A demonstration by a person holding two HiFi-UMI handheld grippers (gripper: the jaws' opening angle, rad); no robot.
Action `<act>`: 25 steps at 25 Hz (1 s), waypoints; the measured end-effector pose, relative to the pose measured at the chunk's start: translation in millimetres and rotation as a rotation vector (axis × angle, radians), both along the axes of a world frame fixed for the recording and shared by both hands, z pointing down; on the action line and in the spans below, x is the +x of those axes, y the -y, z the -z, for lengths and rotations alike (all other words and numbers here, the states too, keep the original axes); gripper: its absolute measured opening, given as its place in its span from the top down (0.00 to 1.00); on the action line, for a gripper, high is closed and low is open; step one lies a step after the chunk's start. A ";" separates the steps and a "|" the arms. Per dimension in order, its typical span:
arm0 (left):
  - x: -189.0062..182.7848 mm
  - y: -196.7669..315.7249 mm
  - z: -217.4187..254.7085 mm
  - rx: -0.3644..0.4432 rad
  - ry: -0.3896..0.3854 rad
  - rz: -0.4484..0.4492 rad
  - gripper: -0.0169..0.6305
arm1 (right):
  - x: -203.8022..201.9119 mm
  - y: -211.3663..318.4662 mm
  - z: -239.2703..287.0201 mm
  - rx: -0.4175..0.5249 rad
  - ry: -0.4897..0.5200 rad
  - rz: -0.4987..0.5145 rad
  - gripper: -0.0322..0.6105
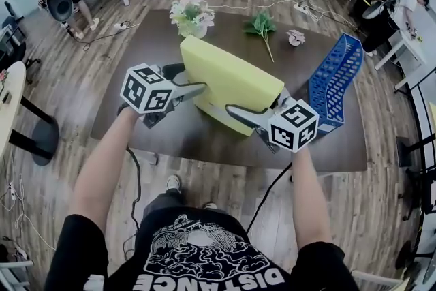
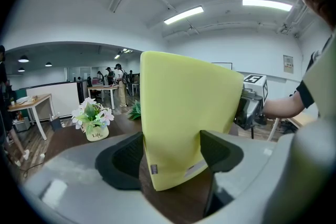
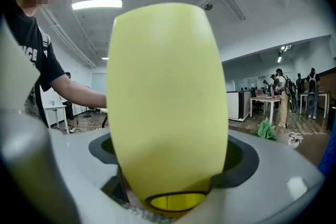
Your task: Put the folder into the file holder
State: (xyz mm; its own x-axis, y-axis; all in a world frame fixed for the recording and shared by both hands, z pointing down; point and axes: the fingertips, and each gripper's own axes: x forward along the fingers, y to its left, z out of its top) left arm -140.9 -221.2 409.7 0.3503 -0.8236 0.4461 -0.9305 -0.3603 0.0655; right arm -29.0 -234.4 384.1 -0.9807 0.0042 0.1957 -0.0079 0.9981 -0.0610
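Folder [image 1: 228,78] of pale yellow-green, thick and box-like with rounded corners, is hanging tilted in the air above a dark brown surface [image 1: 136,123], carried between two hand-held grippers. The left gripper [image 1: 197,88] is clamping one lower corner, its dark ribbed pads pressing on both faces, near a small label on the folder's narrow edge. The right gripper [image 1: 235,111] is standing with its jaws spread wide around the opposite end, the folder sitting between them without the pads seeming to press; a dark-ringed oval hole is showing at the bottom of that end. A blue slotted file holder [image 1: 334,82] is waiting on the surface just to the right of the folder. Farther back, a pot of white flowers [image 1: 191,16] and a green sprig [image 1: 261,25] are resting on the surface.
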 end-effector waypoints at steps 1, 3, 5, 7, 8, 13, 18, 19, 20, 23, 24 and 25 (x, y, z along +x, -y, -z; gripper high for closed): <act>-0.1 -0.3 -0.3 -0.001 0.001 0.004 0.43 | -1.0 -0.7 -0.8 -0.002 -0.001 0.007 0.21; 0.8 -0.4 -0.9 -0.002 0.001 0.010 0.43 | -0.7 0.3 -1.9 -0.002 -0.002 0.006 0.27; 1.2 -0.6 -0.7 -0.003 0.005 0.014 0.43 | -0.2 2.9 -2.1 0.006 -0.006 -0.007 0.35; 0.0 -1.5 -0.3 -0.005 0.010 0.020 0.43 | -1.1 3.5 -2.5 0.025 -0.011 -0.016 0.39; -0.5 -1.8 -0.5 -0.006 0.011 0.024 0.43 | -1.3 3.5 -3.0 0.037 -0.013 -0.020 0.42; 0.8 -4.5 -1.2 -0.010 0.012 0.033 0.43 | 1.4 6.8 -1.7 0.094 -0.009 -0.064 0.52; 0.3 -7.3 3.8 -0.005 0.024 0.042 0.43 | 1.8 6.6 2.7 0.121 -0.003 -0.098 0.57; 1.0 -7.4 4.9 0.000 0.019 0.045 0.43 | 2.7 6.0 2.6 0.124 -0.002 -0.104 0.57; 2.1 -7.4 5.6 0.004 0.014 0.047 0.43 | 3.8 5.4 2.2 0.126 -0.001 -0.110 0.57; 7.0 -5.3 6.4 0.013 0.006 0.045 0.43 | 9.4 4.9 1.2 0.125 0.004 -0.137 0.58; 9.4 -4.0 6.7 0.016 0.003 0.042 0.43 | 12.2 4.9 1.0 0.123 0.005 -0.149 0.58; 12.0 -2.6 7.3 0.019 0.001 0.039 0.43 | 15.3 5.2 0.9 0.121 0.006 -0.163 0.58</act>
